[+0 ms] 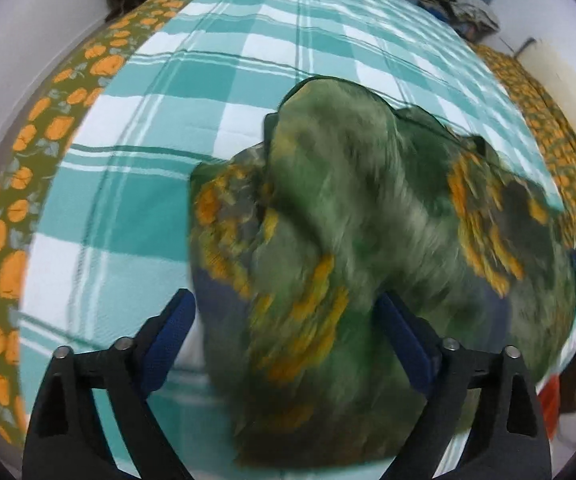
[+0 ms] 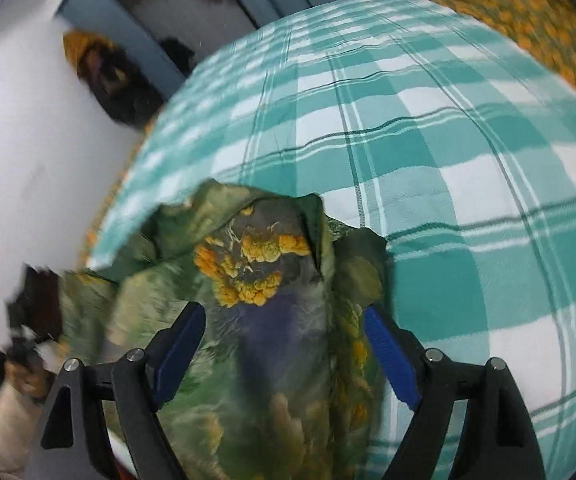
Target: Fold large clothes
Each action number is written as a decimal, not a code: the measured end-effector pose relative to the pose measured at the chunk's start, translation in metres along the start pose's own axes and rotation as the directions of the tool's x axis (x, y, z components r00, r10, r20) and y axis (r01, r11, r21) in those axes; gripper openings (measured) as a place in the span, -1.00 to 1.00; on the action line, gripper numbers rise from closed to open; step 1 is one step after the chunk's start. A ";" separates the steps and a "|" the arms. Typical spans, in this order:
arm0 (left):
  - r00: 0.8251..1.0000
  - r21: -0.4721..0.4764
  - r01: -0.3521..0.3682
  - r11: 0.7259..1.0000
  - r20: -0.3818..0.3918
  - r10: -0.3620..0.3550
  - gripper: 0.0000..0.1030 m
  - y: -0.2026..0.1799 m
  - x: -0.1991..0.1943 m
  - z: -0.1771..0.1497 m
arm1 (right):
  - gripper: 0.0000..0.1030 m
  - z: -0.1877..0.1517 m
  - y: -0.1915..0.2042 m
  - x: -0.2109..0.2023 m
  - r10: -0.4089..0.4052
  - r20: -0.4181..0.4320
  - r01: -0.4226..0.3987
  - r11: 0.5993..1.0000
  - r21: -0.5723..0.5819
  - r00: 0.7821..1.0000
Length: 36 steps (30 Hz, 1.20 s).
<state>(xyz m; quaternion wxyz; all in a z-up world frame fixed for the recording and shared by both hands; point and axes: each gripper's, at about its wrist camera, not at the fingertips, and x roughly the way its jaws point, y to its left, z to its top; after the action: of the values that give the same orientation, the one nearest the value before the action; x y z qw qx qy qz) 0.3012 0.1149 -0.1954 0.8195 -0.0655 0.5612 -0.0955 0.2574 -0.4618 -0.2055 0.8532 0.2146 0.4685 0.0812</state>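
Garment (image 1: 351,216): a large green cloth with orange flower prints, lying bunched on the bed; blurred in both views, so its edges are hard to trace.
Bed (image 1: 128,184): spread with a teal-and-white check cover; the garment sits on the near part of it, heaped rather than flat.
Left claw (image 1: 286,320): jaws wide, the garment's folds between the blue pads (image 1: 172,332) but not pinched; nothing held.
Right claw (image 2: 284,332): also wide, tilted down over the garment's near edge, cloth between the pads (image 2: 387,356), no grip that I can see.
Why so: both claws stand spread over the heap, probably to take fresh holds on two points so the garment can be drawn out flat.
Stage: early by my reckoning; no neat fold shows yet.
Risk: thin, slippery-looking cloth may bunch and give a hold on several layers.
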 end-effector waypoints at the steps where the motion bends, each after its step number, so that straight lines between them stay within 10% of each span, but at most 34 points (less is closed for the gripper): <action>1: 1.000 -0.019 0.012 1.000 -0.005 -0.012 0.32 -0.002 0.006 0.003 | 0.63 0.001 0.006 0.009 -0.029 -0.007 0.029 1.000 -0.007 1.000; 3: 0.999 -0.035 0.034 0.999 -0.020 -0.035 -0.52 -0.008 0.014 0.008 | 0.57 0.000 0.010 0.017 -0.050 -0.018 0.050 0.999 -0.004 0.999; 7: 0.996 0.005 -0.086 0.996 0.019 0.086 -0.82 -0.025 0.009 0.007 | -0.59 -0.003 0.032 0.025 -0.166 -0.025 0.163 0.982 -0.096 0.986; 16: 0.945 -0.005 -0.169 0.986 0.284 0.164 -0.86 -0.050 -0.061 0.042 | -0.74 0.029 0.085 -0.023 -0.259 0.236 0.317 0.914 -0.254 0.937; 23: 0.830 0.014 -0.409 0.912 0.422 0.365 -0.85 -0.073 -0.024 0.070 | -0.74 0.075 0.103 -0.022 -0.300 0.387 0.410 0.880 -0.241 0.872; 29: 0.872 0.005 -0.426 0.905 0.269 0.409 -0.82 -0.043 0.067 0.046 | -0.74 0.055 0.056 0.062 -0.385 0.193 0.422 0.881 -0.213 0.902; 36: 0.890 -0.006 -0.376 0.926 0.275 0.363 -0.78 -0.032 0.093 0.035 | -0.73 0.016 0.027 0.110 -0.364 0.125 0.381 0.910 -0.166 0.923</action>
<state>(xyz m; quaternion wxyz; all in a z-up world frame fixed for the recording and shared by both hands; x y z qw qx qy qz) 0.3640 0.0622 -0.2597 0.8930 0.0496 0.4433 0.0587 0.3328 -0.4053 -0.2704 0.8898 0.0435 0.4517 -0.0492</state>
